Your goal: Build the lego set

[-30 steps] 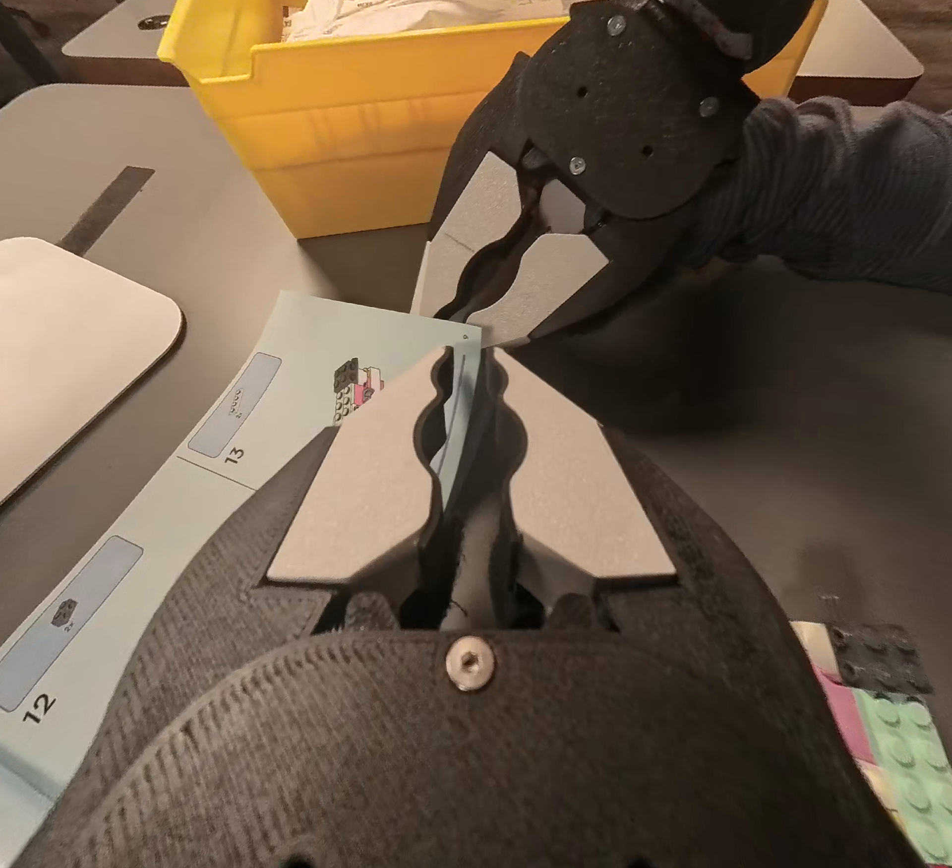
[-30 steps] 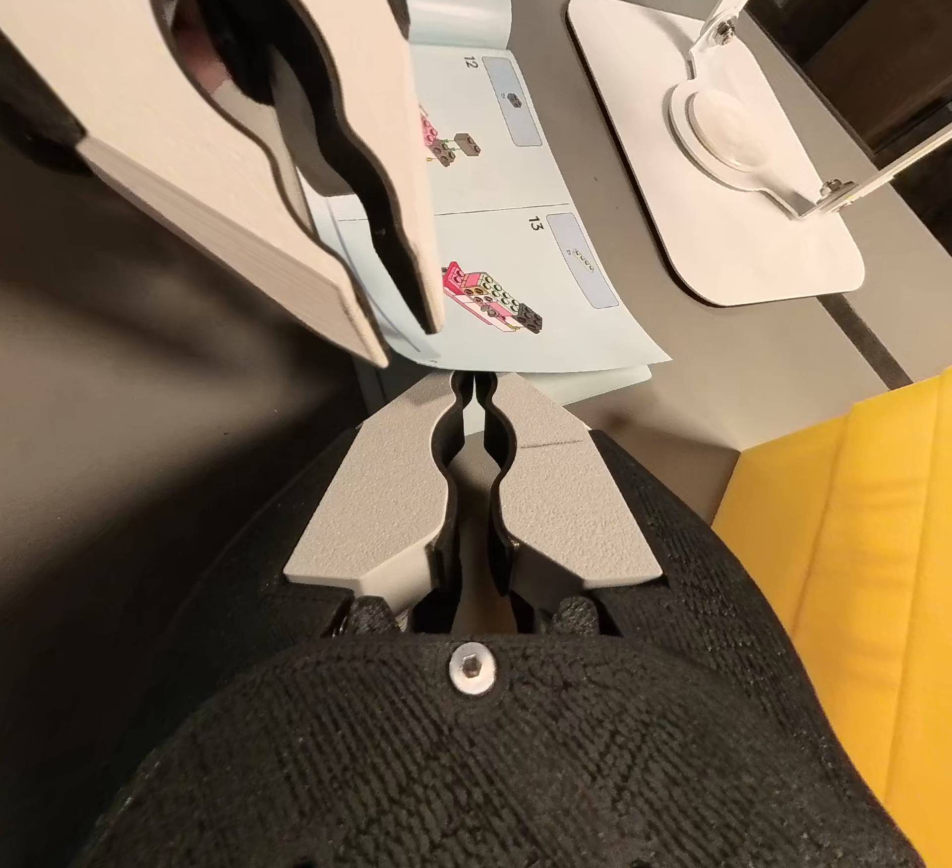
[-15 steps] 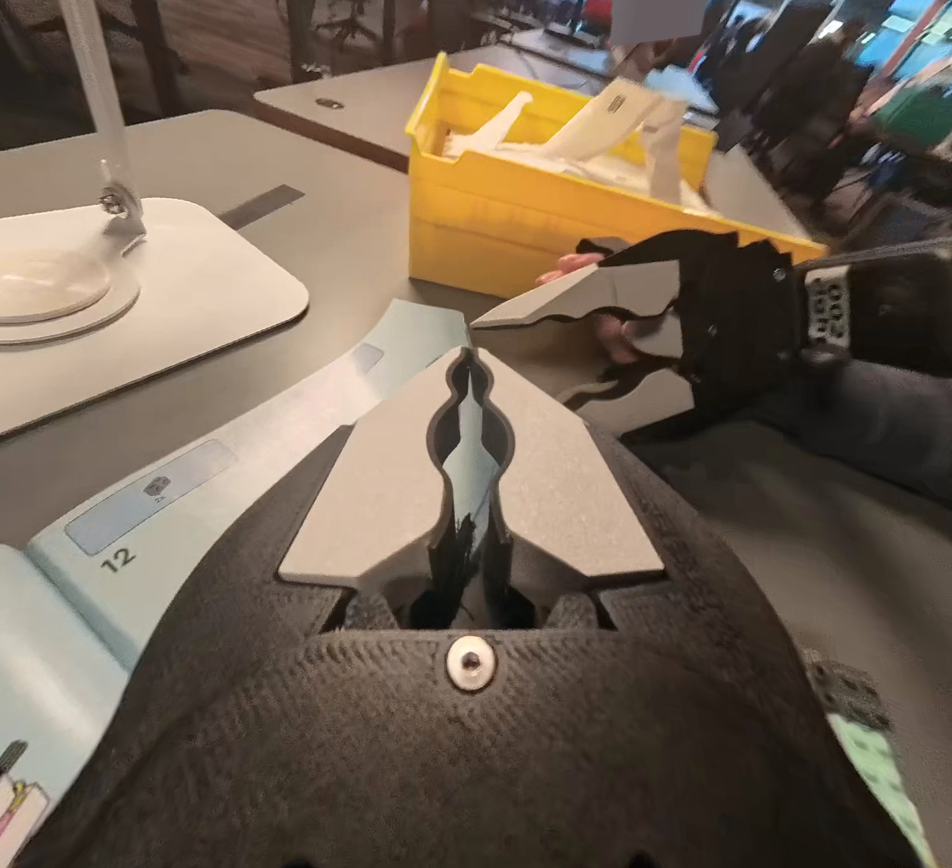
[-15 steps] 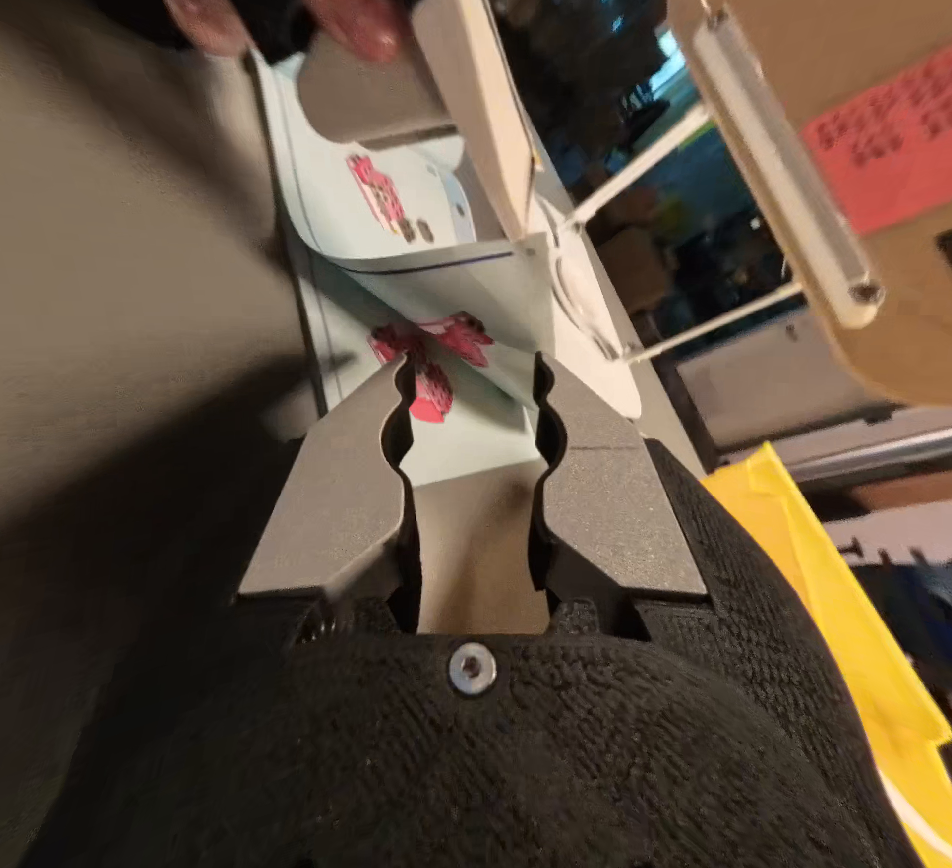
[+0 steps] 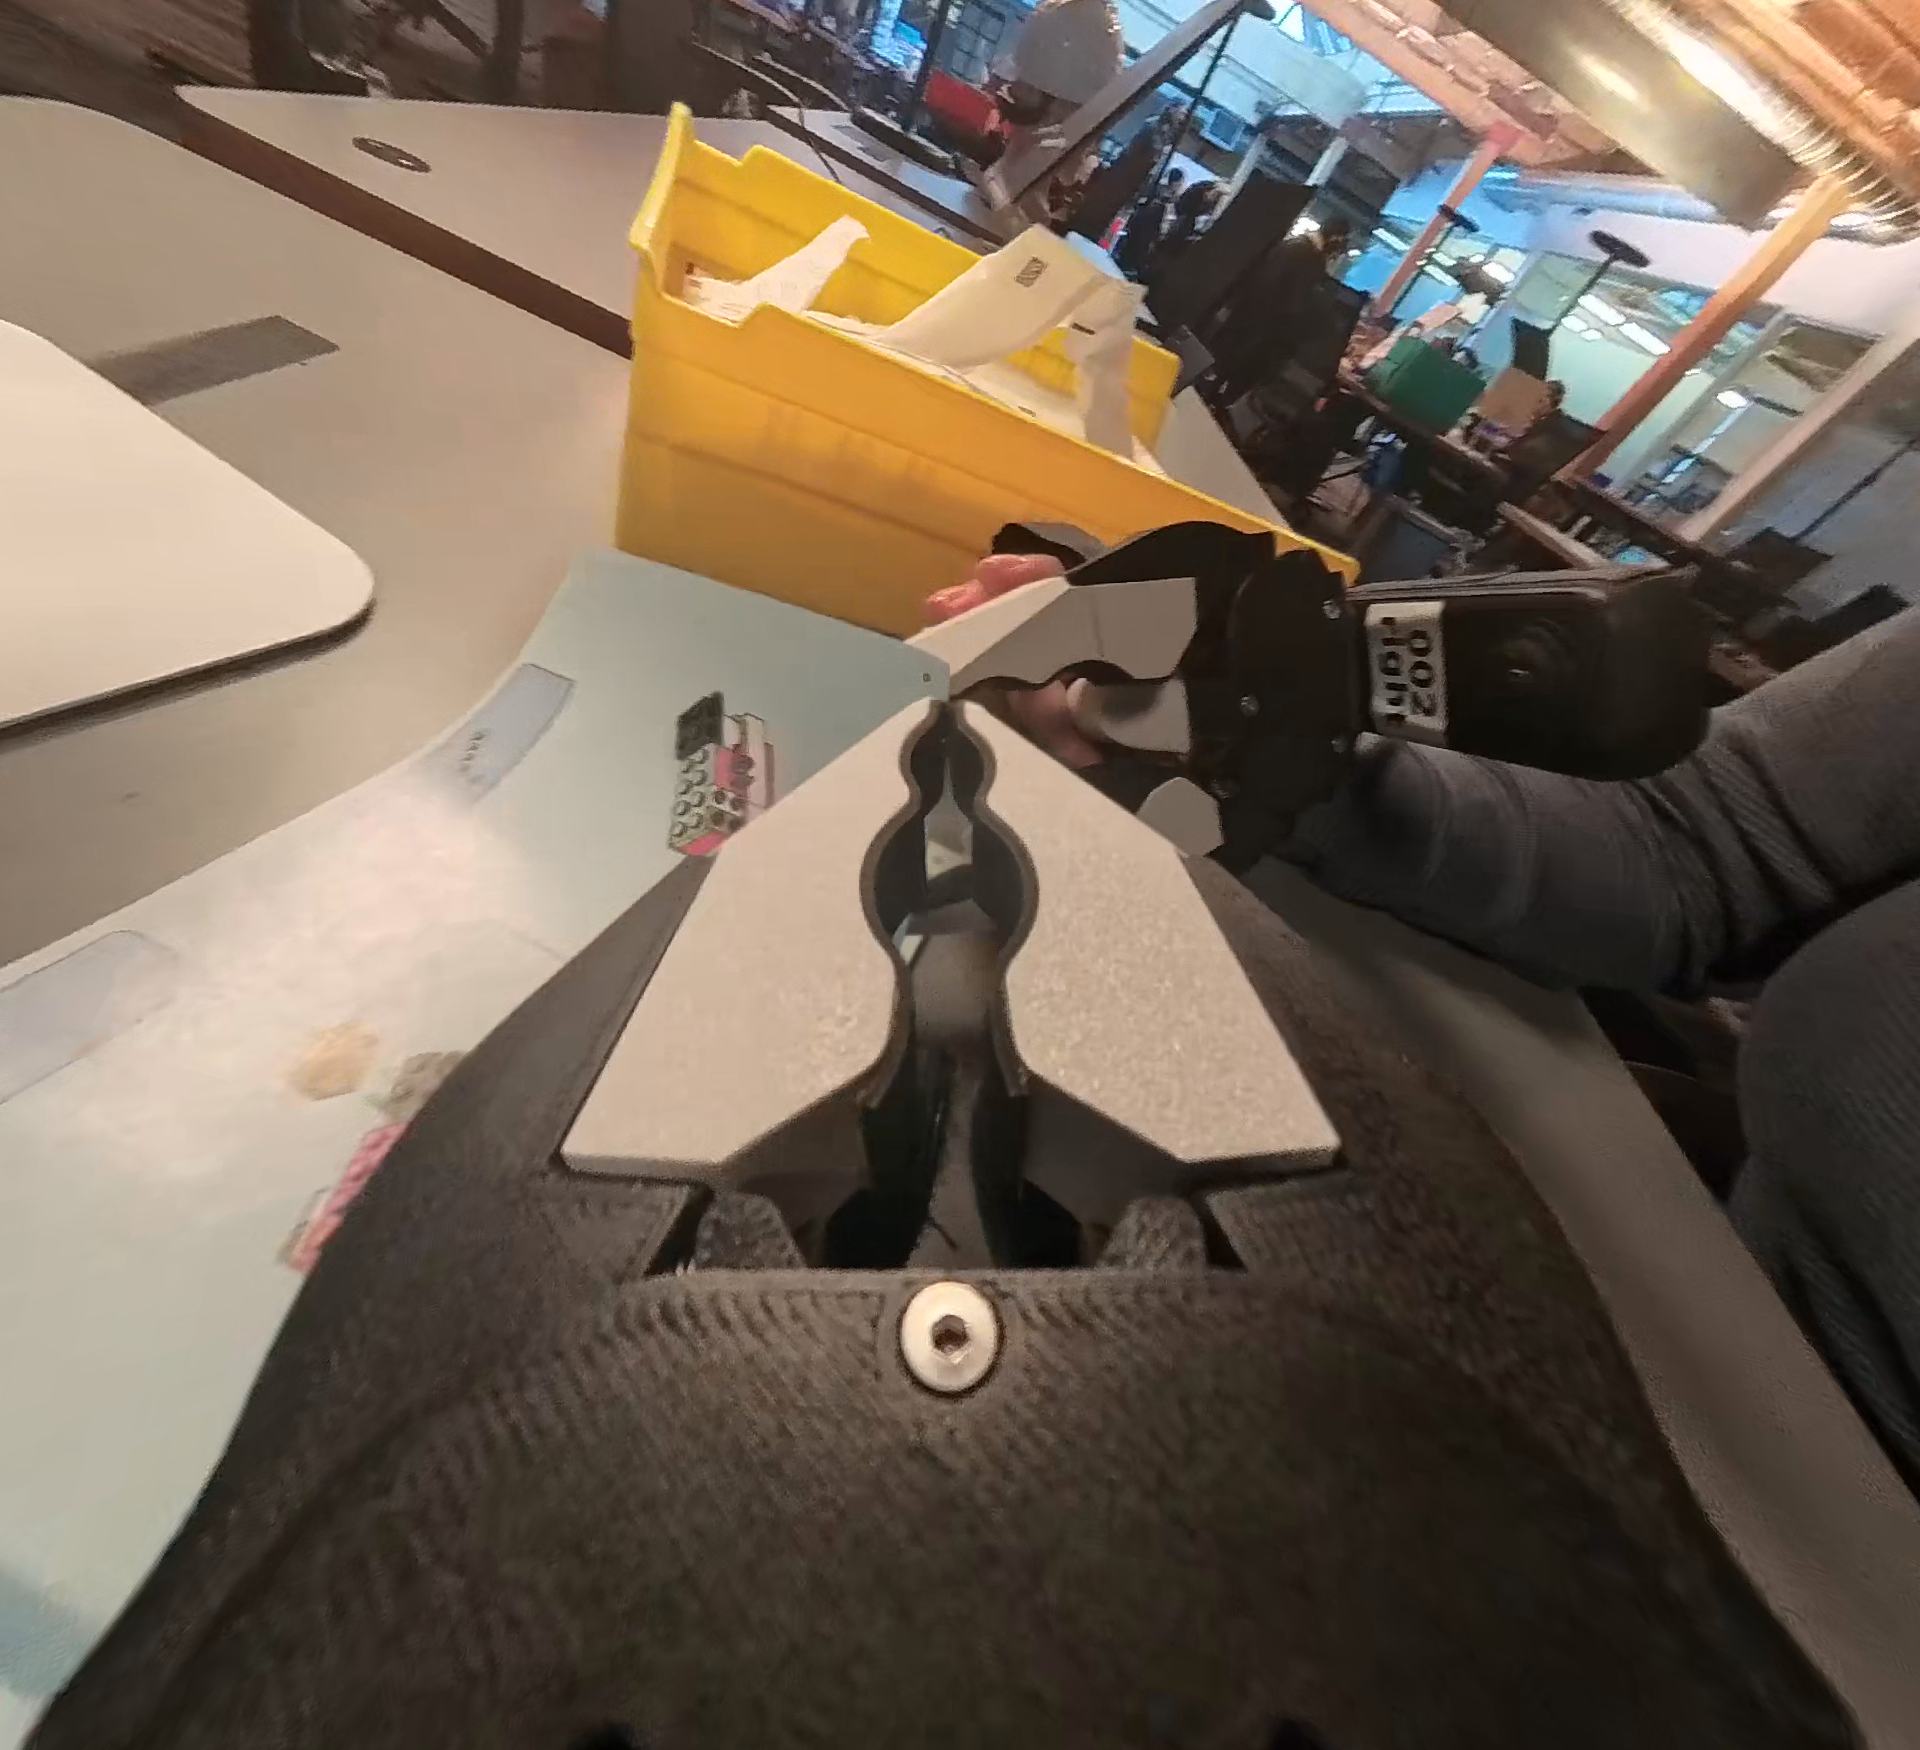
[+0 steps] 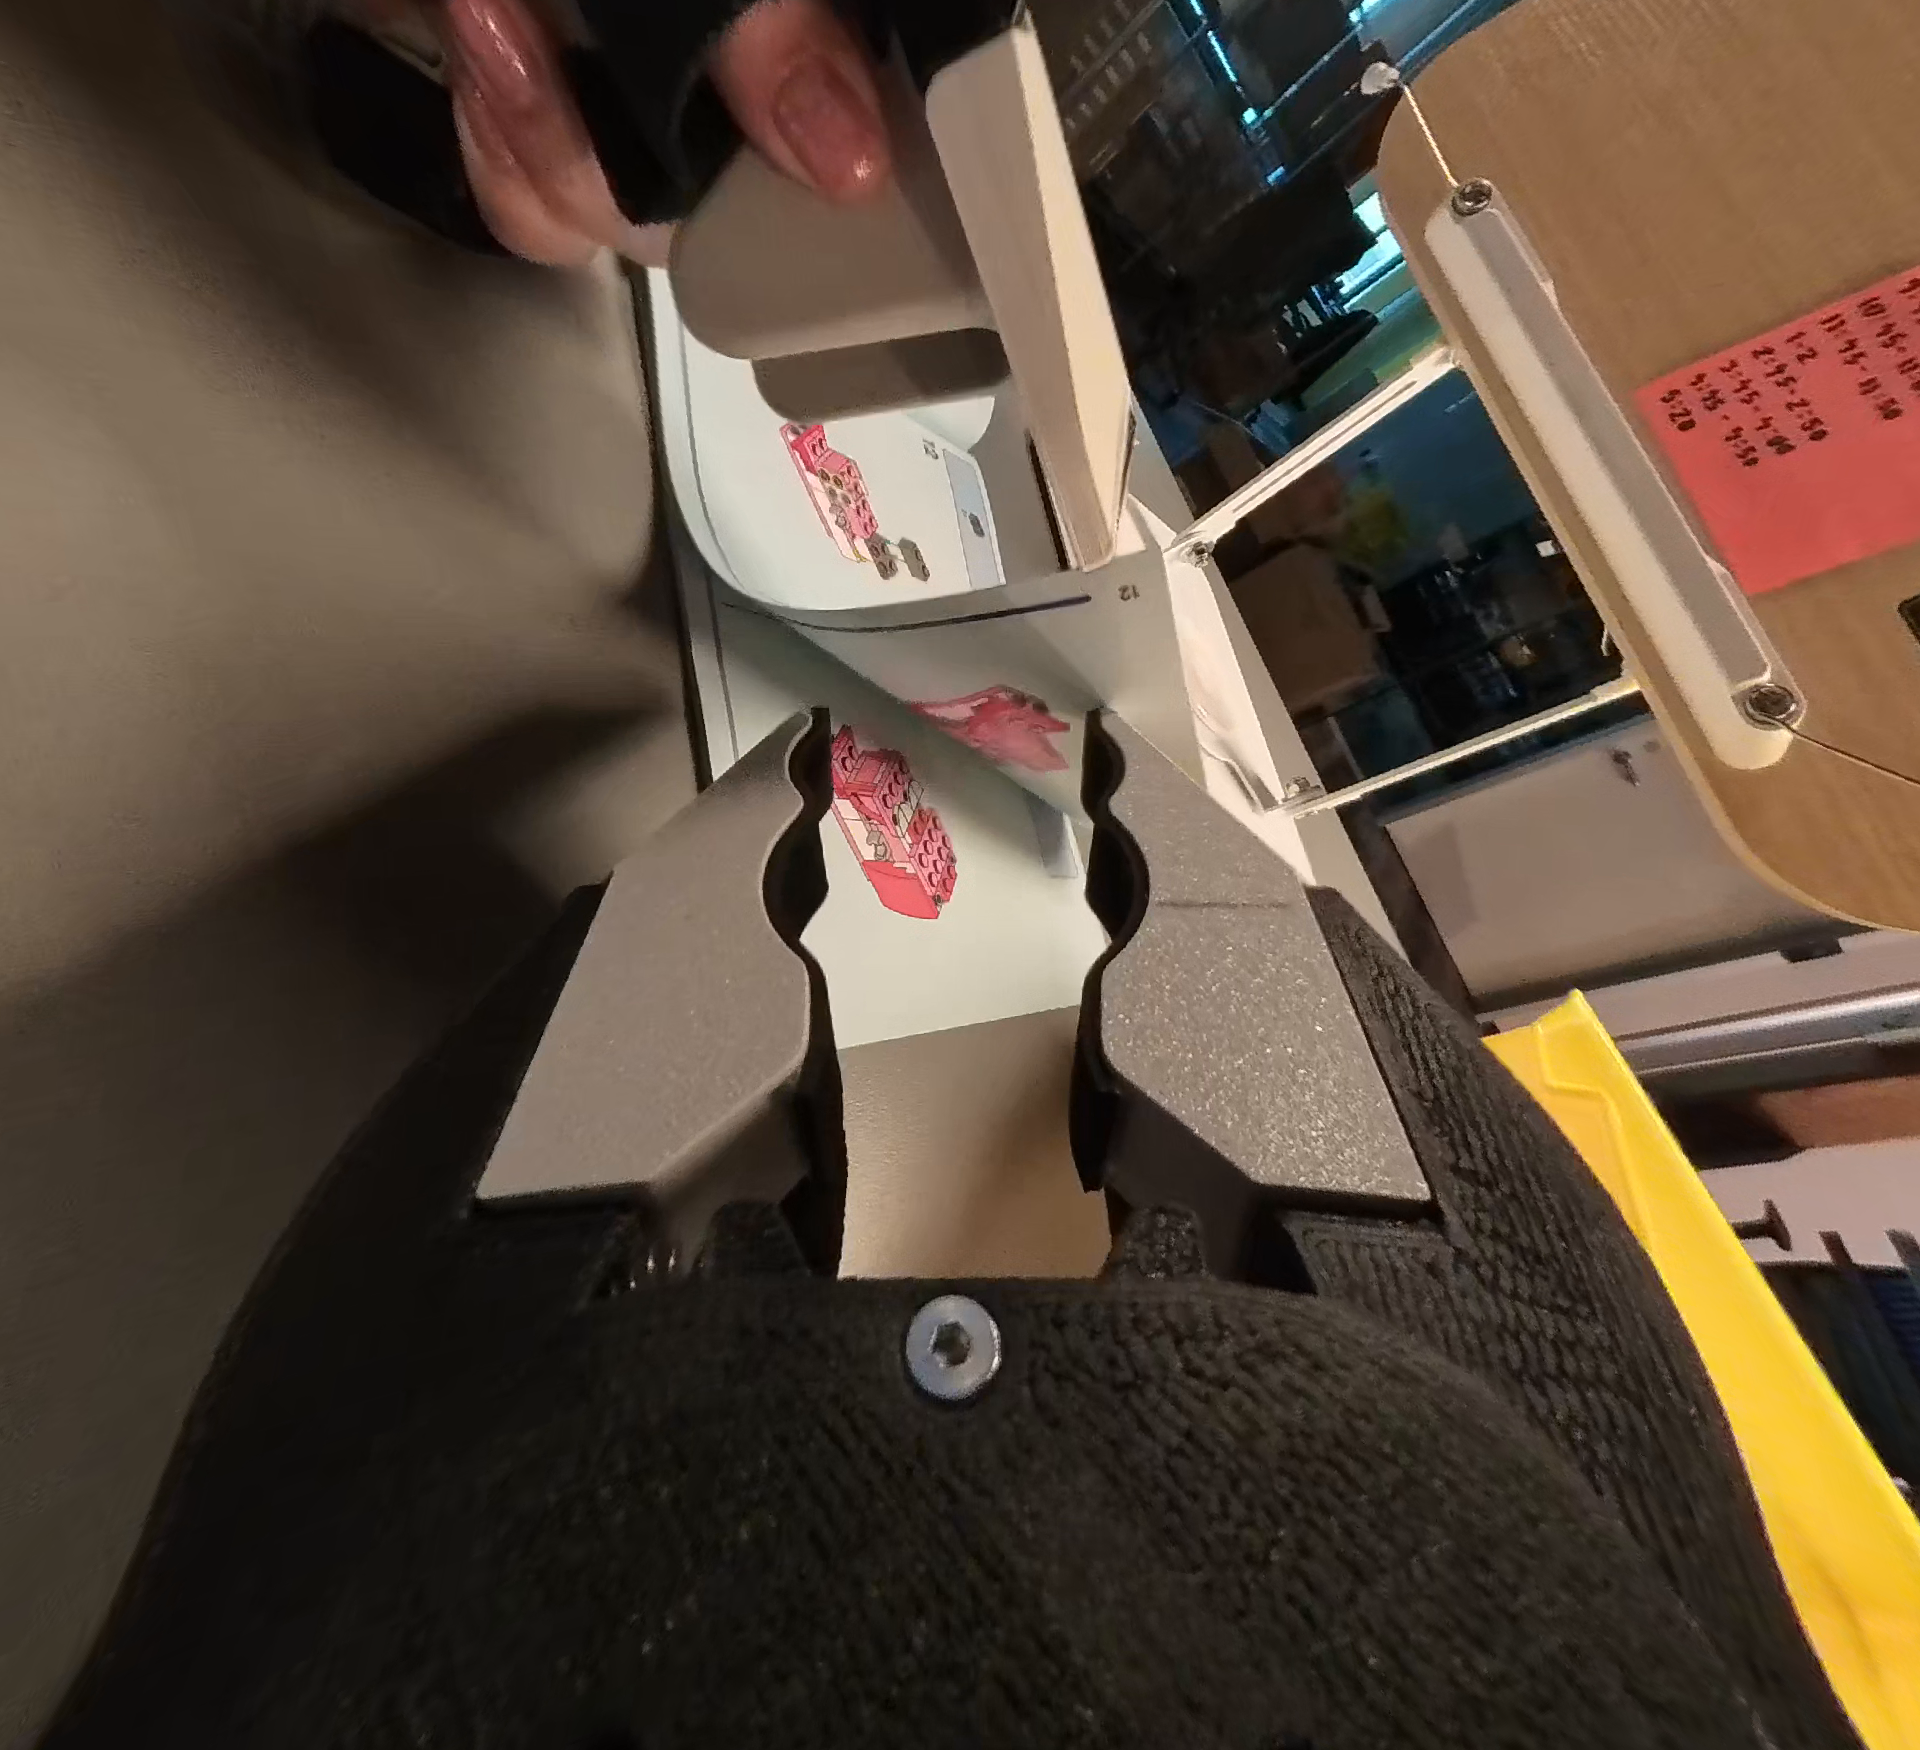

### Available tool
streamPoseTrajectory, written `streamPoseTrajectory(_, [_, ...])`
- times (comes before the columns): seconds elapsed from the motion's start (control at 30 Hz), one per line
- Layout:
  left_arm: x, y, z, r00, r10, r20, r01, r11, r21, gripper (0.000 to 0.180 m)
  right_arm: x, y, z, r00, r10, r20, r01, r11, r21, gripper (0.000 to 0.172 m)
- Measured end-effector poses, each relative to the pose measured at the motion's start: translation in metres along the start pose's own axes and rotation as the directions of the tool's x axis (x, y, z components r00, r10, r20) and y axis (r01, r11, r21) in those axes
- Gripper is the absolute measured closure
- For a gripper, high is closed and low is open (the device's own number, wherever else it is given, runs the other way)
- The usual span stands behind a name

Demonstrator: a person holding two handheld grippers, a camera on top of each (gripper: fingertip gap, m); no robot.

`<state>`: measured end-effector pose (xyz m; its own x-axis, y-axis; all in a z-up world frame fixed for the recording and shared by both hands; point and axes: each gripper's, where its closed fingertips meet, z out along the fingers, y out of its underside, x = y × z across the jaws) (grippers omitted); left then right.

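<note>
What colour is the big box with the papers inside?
Yellow. The box shows best in the left wrist view, behind the pale blue booklet.

Two grippers are in view: the left gripper (image 5: pixel 951 713), closed on one lifted page (image 5: pixel 727 661) of the single pale blue instruction booklet (image 6: pixel 935 962), and the right gripper (image 6: pixel 951 734), its jaws apart with nothing between them. One yellow bin (image 5: pixel 831 474) stands on the desk (image 5: pixel 416 412), with several white paper strips (image 5: pixel 987 308) in it, too tangled to count. One white lamp base (image 5: pixel 125 537) lies beside the booklet. Two grey desks show, one behind the other. One cardboard panel (image 6: pixel 1714 90) carries one red sticker (image 6: pixel 1797 422).
</note>
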<state>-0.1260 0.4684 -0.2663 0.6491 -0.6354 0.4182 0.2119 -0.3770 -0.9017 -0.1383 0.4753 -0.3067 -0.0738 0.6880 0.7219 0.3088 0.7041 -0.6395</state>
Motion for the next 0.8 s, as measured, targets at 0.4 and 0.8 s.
streamPoseTrajectory(0.4, [0.014,-0.003,0.003,0.97,-0.166,-0.178,0.172,0.985,0.019,0.18,-0.001,0.0,0.0,1.0,0.014,0.008,-0.014,1.0,0.006,0.127])
streamPoseTrajectory(0.8, [0.012,0.002,0.006,0.957,-0.228,-0.18,0.23,0.973,-0.011,0.18,-0.001,-0.002,-0.001,1.0,0.014,0.005,-0.014,1.0,0.016,0.13])
